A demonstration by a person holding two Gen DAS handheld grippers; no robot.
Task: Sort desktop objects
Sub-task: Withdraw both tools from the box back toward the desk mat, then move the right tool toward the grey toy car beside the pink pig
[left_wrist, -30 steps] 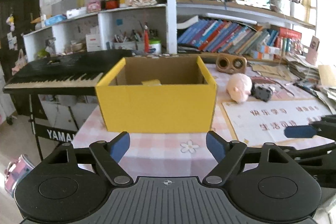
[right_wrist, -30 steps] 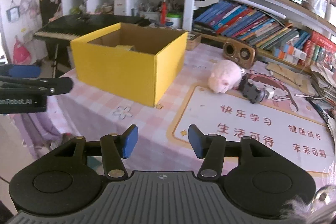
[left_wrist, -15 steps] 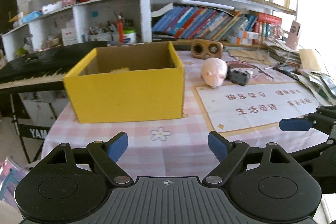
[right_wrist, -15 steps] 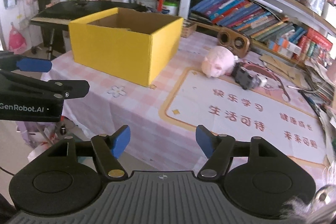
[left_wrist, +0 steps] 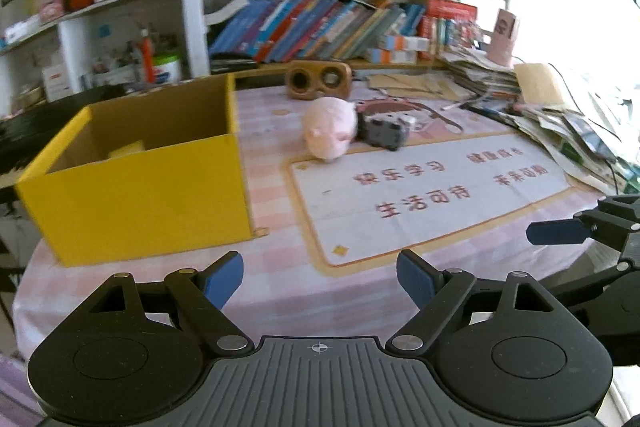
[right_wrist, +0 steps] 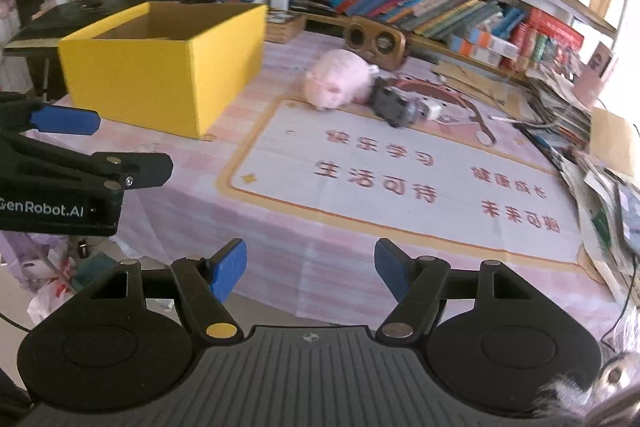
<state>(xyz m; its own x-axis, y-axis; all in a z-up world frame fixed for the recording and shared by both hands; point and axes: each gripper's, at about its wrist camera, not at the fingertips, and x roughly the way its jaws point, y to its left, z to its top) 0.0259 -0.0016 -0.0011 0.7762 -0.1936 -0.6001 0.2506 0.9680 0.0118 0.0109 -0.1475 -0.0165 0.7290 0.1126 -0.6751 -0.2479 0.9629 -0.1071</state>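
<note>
I hold both grippers at the near edge of a table covered in a pink checked cloth (left_wrist: 276,291), and neither one carries anything. My left gripper (left_wrist: 320,277) has its blue-padded fingers spread wide apart with nothing between them; my right gripper (right_wrist: 310,271) is likewise spread and empty. An open yellow cardboard box (left_wrist: 136,187) sits toward the table's left edge, with a small yellow item lying inside that I cannot identify. On the far side of a white desk mat (right_wrist: 400,183) printed with red Chinese characters, a pink plush pig (right_wrist: 338,85) lies at the mat's far-left corner. A small grey toy car (right_wrist: 394,105) touches the pig's right side. A wooden twin-speaker box (left_wrist: 319,80) stands behind them near the table's far edge. I judge this to be the approach step, before any pick. The next move calls for reaching across the mat, centring the pig between one gripper's fingers, and closing gently, since it looks soft
</note>
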